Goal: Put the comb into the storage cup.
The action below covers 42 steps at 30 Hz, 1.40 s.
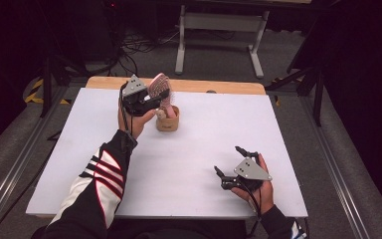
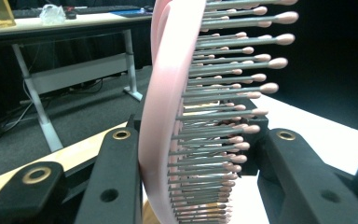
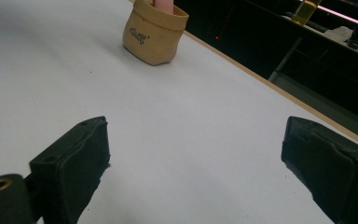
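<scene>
A pink hairbrush (image 1: 160, 88) (image 2: 168, 121) with grey, pink-tipped bristles stands upright, its handle down inside a small tan pouch (image 1: 168, 122) (image 3: 154, 31) at the table's far middle. My left gripper (image 1: 151, 102) (image 2: 196, 172) is shut on the brush head, one jaw on its back and one against the bristles. My right gripper (image 1: 230, 162) (image 3: 193, 163) rests near the front right of the table, jaws wide open with nothing between them, pointing toward the pouch.
The white table top (image 1: 189, 164) has a wooden strip (image 1: 219, 87) along its far edge. Beyond it stand a white desk frame (image 1: 219, 30) and floor cables. A desk with a yellow bottle (image 2: 0, 11) is in the background.
</scene>
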### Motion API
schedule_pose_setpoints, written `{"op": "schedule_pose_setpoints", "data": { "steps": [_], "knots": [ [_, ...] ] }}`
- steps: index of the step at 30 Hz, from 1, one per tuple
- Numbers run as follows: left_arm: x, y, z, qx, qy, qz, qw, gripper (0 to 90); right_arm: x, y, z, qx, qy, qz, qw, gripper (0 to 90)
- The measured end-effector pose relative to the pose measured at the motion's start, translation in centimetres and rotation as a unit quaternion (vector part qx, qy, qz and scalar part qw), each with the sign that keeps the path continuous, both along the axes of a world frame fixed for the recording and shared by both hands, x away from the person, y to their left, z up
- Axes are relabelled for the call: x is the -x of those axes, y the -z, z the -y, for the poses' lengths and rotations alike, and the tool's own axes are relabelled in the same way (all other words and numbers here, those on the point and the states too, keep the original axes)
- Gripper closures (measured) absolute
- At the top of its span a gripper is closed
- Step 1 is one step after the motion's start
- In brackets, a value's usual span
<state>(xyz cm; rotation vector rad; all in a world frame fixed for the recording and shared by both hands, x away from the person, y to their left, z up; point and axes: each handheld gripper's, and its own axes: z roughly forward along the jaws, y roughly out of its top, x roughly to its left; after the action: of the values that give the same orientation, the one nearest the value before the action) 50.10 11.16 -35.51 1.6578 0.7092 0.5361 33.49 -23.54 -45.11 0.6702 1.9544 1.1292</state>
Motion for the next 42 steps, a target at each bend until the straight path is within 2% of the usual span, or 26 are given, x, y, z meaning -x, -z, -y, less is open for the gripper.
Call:
{"op": "schedule_pose_setpoints", "data": {
  "steps": [6, 7, 9, 11, 17, 24, 25, 27, 29, 30, 31, 34, 37, 42],
  "knots": [
    [-0.6, 0.8, 0.0, 0.001, -0.004, -0.01, 0.9999, 62.9, -0.1, 0.1, -0.1, 0.007, -0.01, -0.008, 0.9999, 8.2],
    [-0.7, 1.0, 0.0, 0.004, -0.004, -0.018, 0.9998, 62.9, 0.0, 0.2, -0.2, 0.009, -0.011, -0.008, 0.9999, 8.2],
    [-0.9, 1.1, 0.0, 0.002, -0.004, -0.014, 0.9999, 62.9, 0.0, 0.2, -0.3, 0.014, -0.016, -0.009, 0.9997, 8.2],
    [-1.0, 1.4, 0.0, 0.003, -0.004, -0.023, 0.9997, 62.9, 0.0, 0.2, -0.4, 0.015, -0.016, -0.009, 0.9997, 8.2],
    [-1.3, 1.8, -0.3, 0.011, -0.006, -0.027, 0.9995, 62.8, -0.1, 0.3, -0.3, 0.015, -0.015, -0.012, 0.9997, 8.3],
    [-1.9, 2.1, -0.7, 0.009, -0.026, -0.022, 0.9994, 60.6, -0.1, 0.4, -0.5, 0.022, -0.018, -0.017, 0.9994, 8.3],
    [-1.9, 2.1, -0.8, 0.013, -0.025, -0.027, 0.9992, 60.5, -0.1, 0.4, -0.5, 0.022, -0.018, -0.018, 0.9994, 8.3],
    [-2.2, 2.1, -0.9, 0.003, -0.038, -0.024, 0.999, 59.6, -0.1, 0.5, -0.5, 0.023, -0.019, -0.018, 0.9994, 8.3],
    [-2.4, 2.2, -1.1, 0.01, -0.038, -0.031, 0.9988, 58.5, -0.2, 0.5, -0.5, 0.022, -0.018, -0.019, 0.9994, 8.3],
    [-2.6, 2.2, -1.2, 0.008, -0.044, -0.027, 0.9986, 58.3, -0.2, 0.5, -0.5, 0.022, -0.019, -0.02, 0.9994, 8.3],
    [-2.7, 2.2, -1.3, 0.012, -0.052, -0.032, 0.9981, 57.6, -0.2, 0.5, -0.5, 0.023, -0.019, -0.021, 0.9993, 8.3],
    [-3.1, 2.3, -1.7, 0.012, -0.054, -0.036, 0.9978, 56.4, -0.2, 0.5, -0.5, 0.024, -0.021, -0.022, 0.9992, 8.3],
    [-3.4, 2.5, -2.3, 0.004, -0.063, -0.041, 0.9972, 54.5, -0.2, 0.5, -0.5, 0.025, -0.021, -0.022, 0.9992, 8.3],
    [-3.8, 3.0, -3.2, 0.019, -0.076, -0.056, 0.9954, 52.7, -0.2, 0.5, -0.5, 0.024, -0.021, -0.021, 0.9993, 8.4]
  ]
}}
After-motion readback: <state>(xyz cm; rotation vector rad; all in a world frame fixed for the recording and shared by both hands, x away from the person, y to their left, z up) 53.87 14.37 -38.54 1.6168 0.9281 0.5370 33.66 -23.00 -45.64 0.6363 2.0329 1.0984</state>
